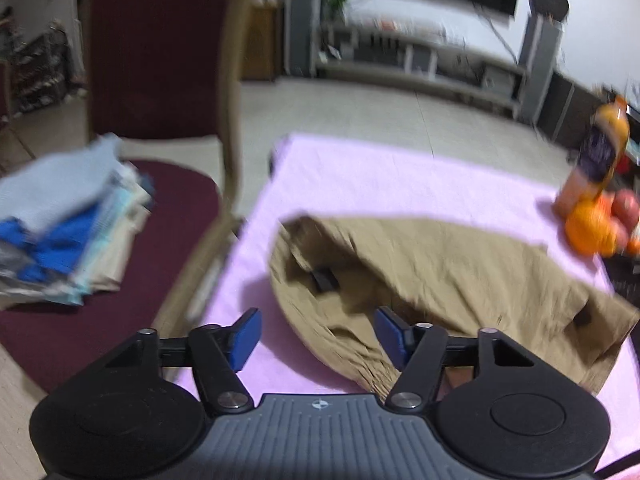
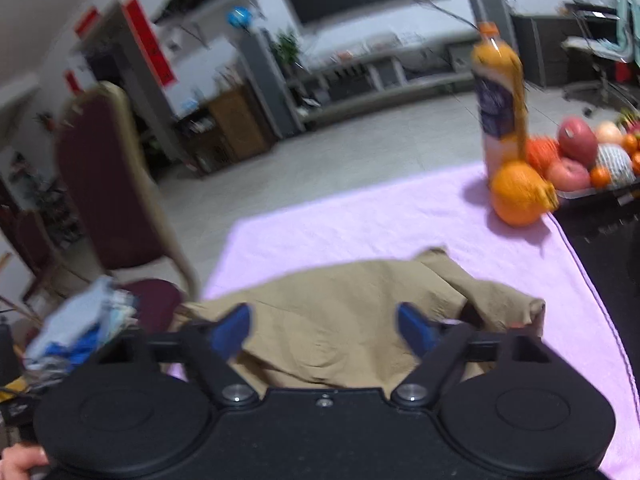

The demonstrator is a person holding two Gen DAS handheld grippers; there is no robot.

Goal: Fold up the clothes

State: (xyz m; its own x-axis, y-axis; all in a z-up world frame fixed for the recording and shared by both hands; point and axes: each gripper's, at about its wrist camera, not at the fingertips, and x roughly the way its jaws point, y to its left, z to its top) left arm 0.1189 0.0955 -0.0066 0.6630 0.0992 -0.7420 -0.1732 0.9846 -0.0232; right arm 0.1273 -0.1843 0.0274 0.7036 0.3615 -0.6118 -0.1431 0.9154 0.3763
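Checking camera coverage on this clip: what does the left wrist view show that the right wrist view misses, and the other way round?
Only the left wrist view shows the khaki garment's dark inner label and the chair seat in full.

Only the right wrist view shows the fruit tray clearly, the red door banners and a bare hand.

Both show the garment on the pink cloth, the stack of clothes on the chair, the juice bottle, an orange, and an open gripper: left gripper, right gripper.

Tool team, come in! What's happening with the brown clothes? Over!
Left tool open, right tool open, both empty. Khaki garment rumpled on pink cloth, unfolded. Nothing blocking.
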